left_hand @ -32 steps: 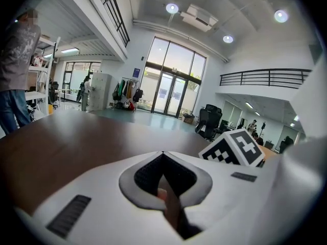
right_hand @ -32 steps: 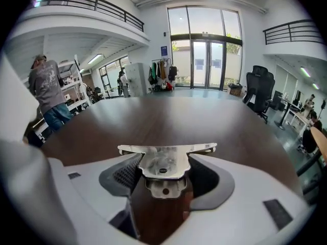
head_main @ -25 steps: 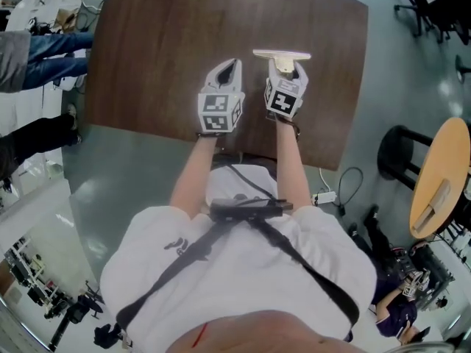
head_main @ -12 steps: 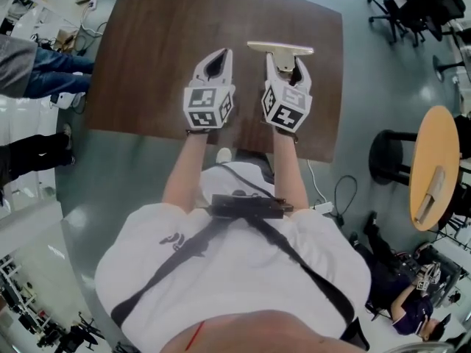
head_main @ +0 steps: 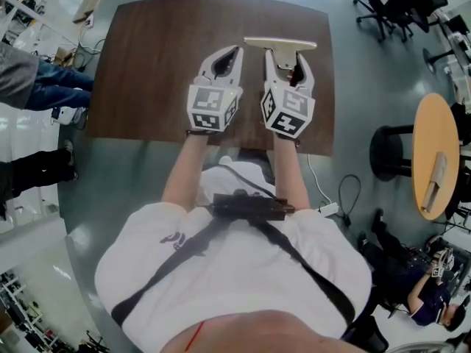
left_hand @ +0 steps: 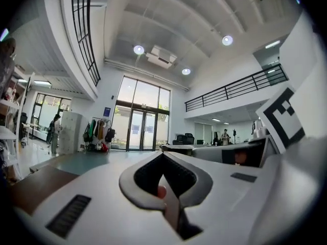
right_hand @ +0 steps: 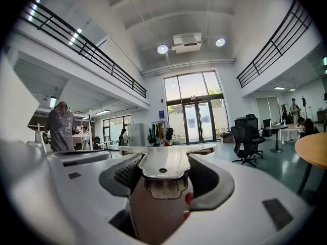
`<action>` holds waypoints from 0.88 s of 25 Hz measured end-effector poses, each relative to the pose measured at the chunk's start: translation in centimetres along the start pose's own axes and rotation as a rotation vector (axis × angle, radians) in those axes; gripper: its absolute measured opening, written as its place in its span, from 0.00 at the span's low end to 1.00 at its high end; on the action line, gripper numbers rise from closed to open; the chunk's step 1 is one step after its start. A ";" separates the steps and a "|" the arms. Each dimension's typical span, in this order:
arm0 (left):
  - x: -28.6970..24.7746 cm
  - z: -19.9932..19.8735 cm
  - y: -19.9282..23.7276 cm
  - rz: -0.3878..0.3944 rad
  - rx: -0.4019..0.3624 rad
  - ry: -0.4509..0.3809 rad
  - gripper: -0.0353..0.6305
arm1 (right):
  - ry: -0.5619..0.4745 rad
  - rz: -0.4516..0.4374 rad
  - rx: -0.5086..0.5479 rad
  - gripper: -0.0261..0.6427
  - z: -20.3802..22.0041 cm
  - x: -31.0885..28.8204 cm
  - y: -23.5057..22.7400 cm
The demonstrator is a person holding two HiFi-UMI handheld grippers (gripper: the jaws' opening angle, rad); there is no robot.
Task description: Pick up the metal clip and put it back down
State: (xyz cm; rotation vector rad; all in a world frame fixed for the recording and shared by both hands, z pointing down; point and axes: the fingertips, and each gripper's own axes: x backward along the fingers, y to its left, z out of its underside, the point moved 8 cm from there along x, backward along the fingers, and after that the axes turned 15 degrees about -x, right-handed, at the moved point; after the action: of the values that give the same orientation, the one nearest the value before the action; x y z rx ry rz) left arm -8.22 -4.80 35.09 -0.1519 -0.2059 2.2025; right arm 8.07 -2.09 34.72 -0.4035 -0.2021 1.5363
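In the head view the metal clip, a pale T-shaped piece with a wide flat bar, sits between the fingers of my right gripper over the far right part of the brown table. The right gripper view shows the clip spanning the gap of the right gripper, with both pads against its sides. My left gripper hovers just left of it, its tips together and nothing held. In the left gripper view the left gripper shows its jaws meeting at a point.
A round yellow table and a black stool stand on the floor to the right. Office chairs are at the top right. People's legs show beyond the table's left edge. A cable lies near my right side.
The head view has shifted and both grippers appear slightly larger. They stay side by side, and the clip stays between the right gripper's fingers.
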 end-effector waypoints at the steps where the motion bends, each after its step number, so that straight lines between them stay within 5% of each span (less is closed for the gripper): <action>1: 0.0 -0.2 -0.2 -0.002 -0.002 -0.012 0.05 | -0.007 0.004 -0.001 0.48 -0.2 0.2 -0.1; 16: -4.1 -0.6 -3.3 0.089 0.106 -0.074 0.05 | -0.053 0.154 0.023 0.48 -2.3 1.4 -5.9; 22: -7.2 0.4 -5.0 0.153 0.086 -0.084 0.05 | -0.062 0.192 0.073 0.48 -2.6 0.8 -8.8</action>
State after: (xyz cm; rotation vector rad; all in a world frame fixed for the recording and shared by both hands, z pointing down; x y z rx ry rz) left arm -0.08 -7.71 36.69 -0.0283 -0.1499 2.3678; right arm 17.24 -1.46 35.55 -0.3250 -0.1587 1.7408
